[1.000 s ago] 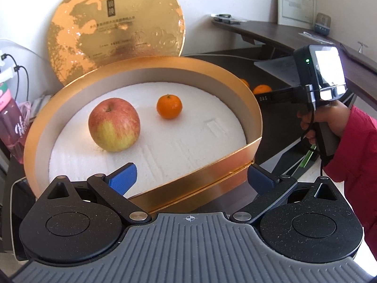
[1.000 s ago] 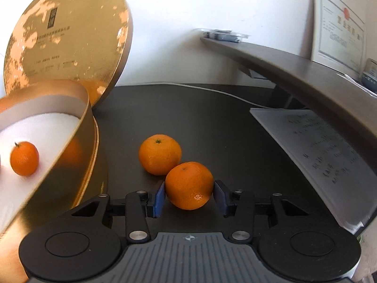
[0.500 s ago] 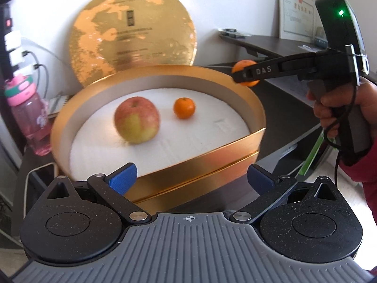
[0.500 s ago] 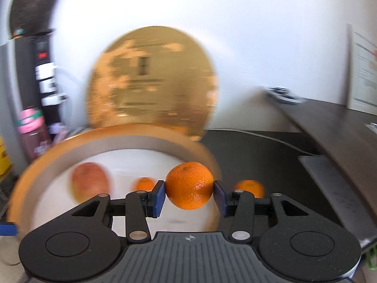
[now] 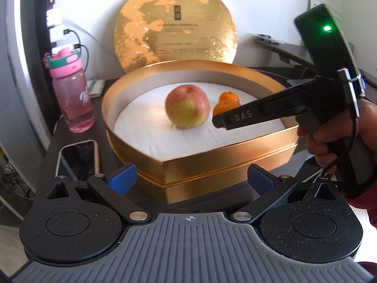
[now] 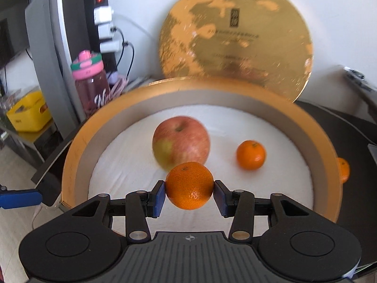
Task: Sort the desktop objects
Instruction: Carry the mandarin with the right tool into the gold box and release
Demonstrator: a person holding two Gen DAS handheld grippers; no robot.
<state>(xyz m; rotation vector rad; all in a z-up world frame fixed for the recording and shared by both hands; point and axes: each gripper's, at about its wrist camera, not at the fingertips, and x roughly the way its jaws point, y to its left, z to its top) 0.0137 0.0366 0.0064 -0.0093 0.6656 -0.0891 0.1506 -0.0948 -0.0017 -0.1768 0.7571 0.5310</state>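
Right gripper (image 6: 189,194) jaws clamp a tangerine (image 6: 189,185), held over the gold box (image 6: 325,155) near the apple (image 6: 181,141). Left gripper (image 5: 189,180) jaws wide open, empty. Placing step; next: lower, release onto the liner.

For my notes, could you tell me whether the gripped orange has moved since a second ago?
Yes: the orange went from the dark desk to above the gold box.

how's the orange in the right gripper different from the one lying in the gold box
The held orange hangs clamped in the right gripper above the gold box; the small orange lies on its white lining beside the apple. The held orange looks larger, perhaps from nearness. Both are round and orange.
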